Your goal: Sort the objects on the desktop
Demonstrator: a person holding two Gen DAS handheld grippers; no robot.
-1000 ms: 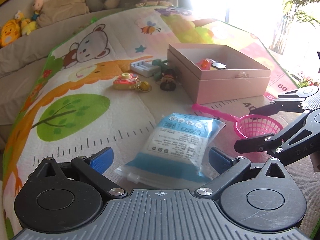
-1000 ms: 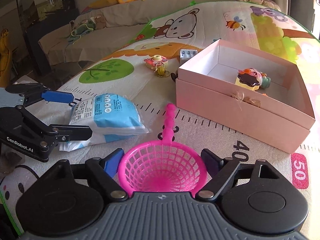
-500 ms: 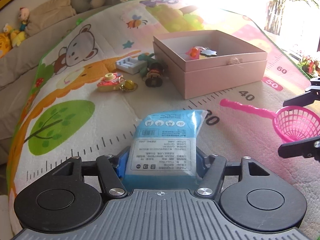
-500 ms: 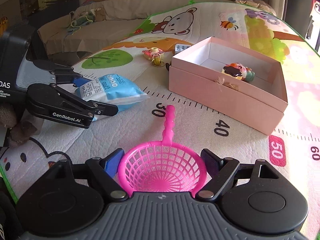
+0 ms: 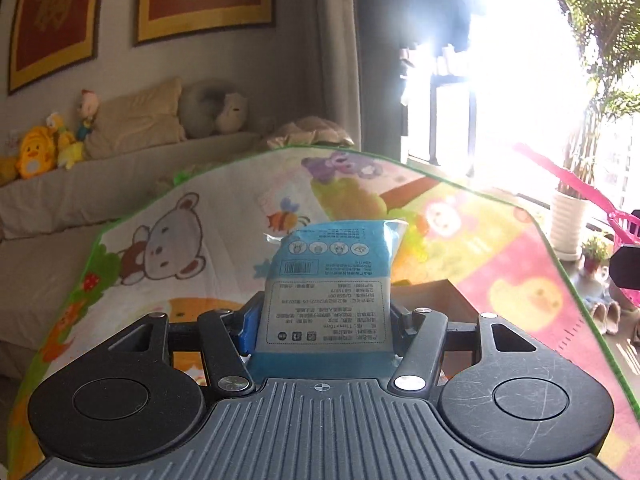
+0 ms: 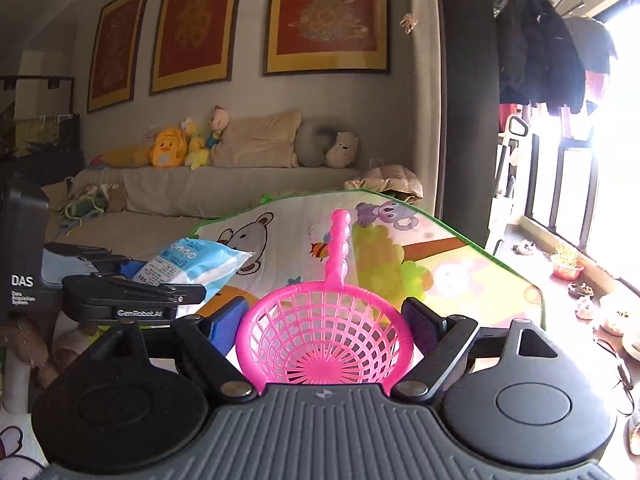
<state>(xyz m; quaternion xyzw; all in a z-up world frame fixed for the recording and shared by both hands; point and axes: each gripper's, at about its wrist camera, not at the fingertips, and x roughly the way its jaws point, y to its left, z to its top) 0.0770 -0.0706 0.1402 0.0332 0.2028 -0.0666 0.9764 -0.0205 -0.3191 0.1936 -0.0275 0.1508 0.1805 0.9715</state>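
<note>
A blue and white packet [image 5: 332, 264] stands upright between the blue pads of my left gripper [image 5: 322, 324], which grips it by its lower end and holds it clear of the mat. The jaws are opening slightly while the pads still press on it. My right gripper [image 6: 324, 322] is shut on the rim of a pink plastic scoop net [image 6: 338, 248], whose handle points away from me. In the right wrist view the left gripper [image 6: 172, 276] and its packet [image 6: 200, 260] hang to the left. The net's handle [image 5: 568, 180] shows at the left wrist view's right edge.
The cartoon play mat [image 5: 180, 240] lies below both grippers, and a corner of the pink box [image 5: 436, 292] peeks out behind the packet. A sofa [image 6: 224, 196] with plush toys and cushions runs along the far wall. A bright window [image 6: 580, 184] and floor clutter are at the right.
The left jaws closed on the packet. Both grippers then rose off the mat with their objects, and the views tilted up toward the wall. The net stayed gripped throughout.
</note>
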